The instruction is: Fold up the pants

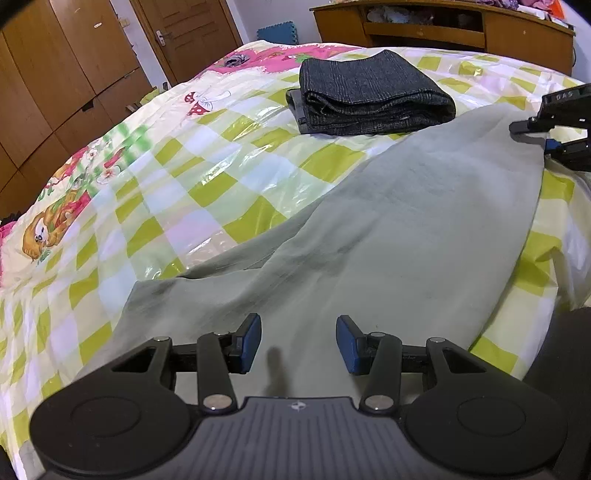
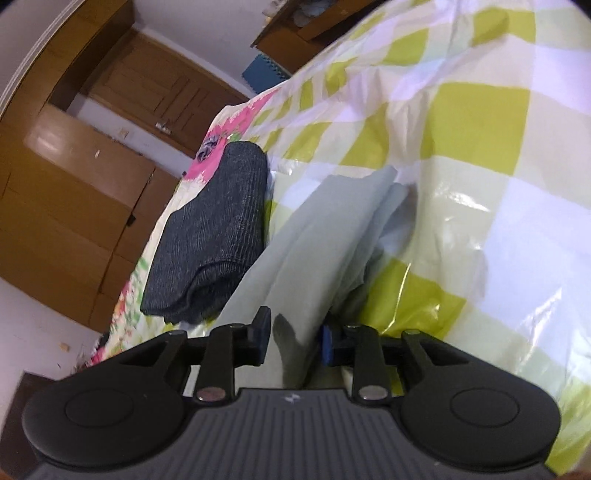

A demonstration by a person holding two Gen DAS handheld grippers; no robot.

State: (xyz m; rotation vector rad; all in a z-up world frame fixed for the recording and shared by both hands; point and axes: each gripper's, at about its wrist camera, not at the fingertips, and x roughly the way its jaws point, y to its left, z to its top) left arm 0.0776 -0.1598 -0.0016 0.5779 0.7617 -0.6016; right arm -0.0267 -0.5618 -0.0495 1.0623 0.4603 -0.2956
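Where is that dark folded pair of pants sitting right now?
The dark folded pants lie on the checkered bedspread toward the far side of the bed in the left wrist view, just beyond the pale green pants spread out nearer the camera.

I am looking at a bed [image 1: 155, 206] that is wearing a glossy checked cover in green and white, with pink cartoon prints running along its far edge. A folded dark grey garment [image 1: 369, 99] is lying on it. Behind, a wooden door [image 1: 192, 33] and brown wardrobes [image 1: 55, 74] are standing, with a wooden headboard shelf [image 1: 443, 26] beside them.
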